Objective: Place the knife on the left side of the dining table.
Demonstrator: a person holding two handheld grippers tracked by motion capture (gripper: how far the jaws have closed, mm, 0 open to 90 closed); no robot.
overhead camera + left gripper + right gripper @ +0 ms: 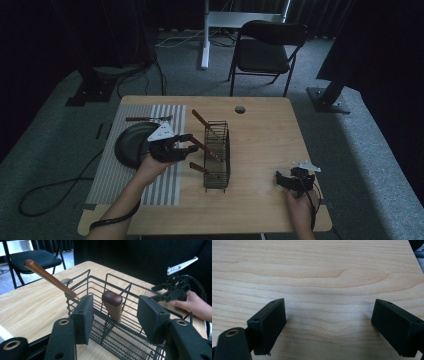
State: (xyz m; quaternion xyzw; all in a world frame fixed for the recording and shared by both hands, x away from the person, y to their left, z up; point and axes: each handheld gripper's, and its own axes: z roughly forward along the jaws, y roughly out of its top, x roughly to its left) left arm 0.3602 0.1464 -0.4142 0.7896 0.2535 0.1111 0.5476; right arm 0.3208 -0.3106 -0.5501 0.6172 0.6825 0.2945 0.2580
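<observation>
The left gripper point(115, 315) has its jaws spread apart around a wooden handle point(113, 305) standing in a wire basket point(217, 156) at table centre. At four o'clock, the right gripper point(286, 180) rests open, empty, on the table point(317, 270).

From above, the room is dim and the corners fall to black; only my bench point(260, 145) catches soft light. Up close the wood is bright, my jaws cast faint shadows, their near ends blurred.
</observation>
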